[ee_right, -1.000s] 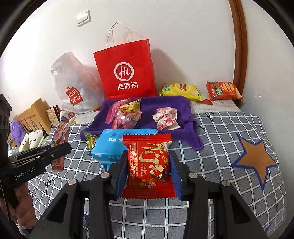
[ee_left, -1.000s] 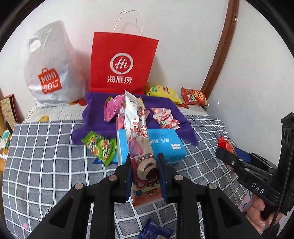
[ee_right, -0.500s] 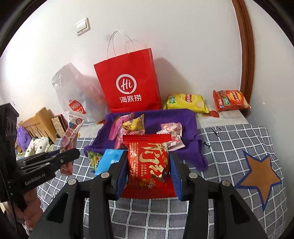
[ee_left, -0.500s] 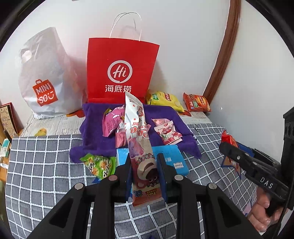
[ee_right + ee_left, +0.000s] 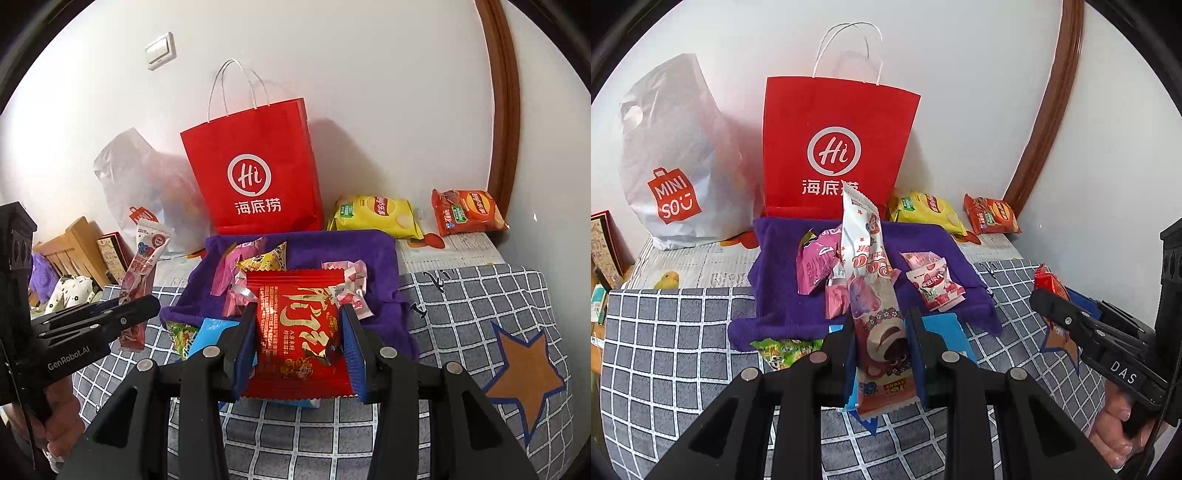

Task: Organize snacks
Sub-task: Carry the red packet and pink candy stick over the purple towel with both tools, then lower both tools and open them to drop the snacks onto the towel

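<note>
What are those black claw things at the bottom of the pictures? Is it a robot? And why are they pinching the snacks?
No robot: a person holds a black pinching tool in each hand, and each tool carries a camera looking along its two fingers. One picture is from the left gripper, shut on a tall pink snack packet. The other is from the right gripper, shut on a red snack packet. You can see the person's hand at the edge. Ahead, on a checked blanket, lies a purple cloth with small snacks. Behind it stand a red paper bag, a white plastic bag and two chip bags.
</note>
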Demonstrator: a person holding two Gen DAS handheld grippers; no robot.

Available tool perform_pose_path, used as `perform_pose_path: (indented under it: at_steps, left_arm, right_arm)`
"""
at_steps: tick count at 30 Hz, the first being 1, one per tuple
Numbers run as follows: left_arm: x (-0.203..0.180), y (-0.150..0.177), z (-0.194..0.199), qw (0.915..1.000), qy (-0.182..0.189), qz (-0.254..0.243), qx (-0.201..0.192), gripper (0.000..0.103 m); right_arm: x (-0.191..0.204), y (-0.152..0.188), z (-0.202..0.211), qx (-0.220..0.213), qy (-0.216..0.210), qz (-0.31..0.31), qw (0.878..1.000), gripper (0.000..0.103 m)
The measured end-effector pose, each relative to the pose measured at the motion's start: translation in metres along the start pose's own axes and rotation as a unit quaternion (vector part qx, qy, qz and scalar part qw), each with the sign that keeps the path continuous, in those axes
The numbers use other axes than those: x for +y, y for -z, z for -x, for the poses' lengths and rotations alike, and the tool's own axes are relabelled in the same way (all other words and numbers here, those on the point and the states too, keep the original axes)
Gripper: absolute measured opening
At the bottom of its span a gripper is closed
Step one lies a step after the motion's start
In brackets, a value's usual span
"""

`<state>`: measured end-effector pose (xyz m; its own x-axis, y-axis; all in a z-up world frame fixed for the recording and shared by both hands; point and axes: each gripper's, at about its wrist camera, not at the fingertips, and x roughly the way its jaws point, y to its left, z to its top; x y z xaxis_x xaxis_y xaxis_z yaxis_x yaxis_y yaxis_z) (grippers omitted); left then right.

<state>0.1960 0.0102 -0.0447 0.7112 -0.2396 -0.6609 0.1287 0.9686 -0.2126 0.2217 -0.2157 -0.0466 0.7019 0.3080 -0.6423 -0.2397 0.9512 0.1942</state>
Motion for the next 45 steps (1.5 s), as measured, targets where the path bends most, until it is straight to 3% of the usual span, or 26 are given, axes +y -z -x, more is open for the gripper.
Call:
perform_pose_path:
  at_steps: [25,45]
  left_arm:
    - [0.024,-0.016,-0.037,0.9997,0.013,0.009,0.019,0.024]
    - [0.053,-0.033,-0.079,0.9992,0.011,0.016,0.035,0.024]
  right_arm:
    - [-0.005,-0.017,-0.036,0.022,0.033,-0.001,0.999,0.043]
    - [-0.003,-0.031,-0.095,0.047,0.055,0.013,0.997,0.043]
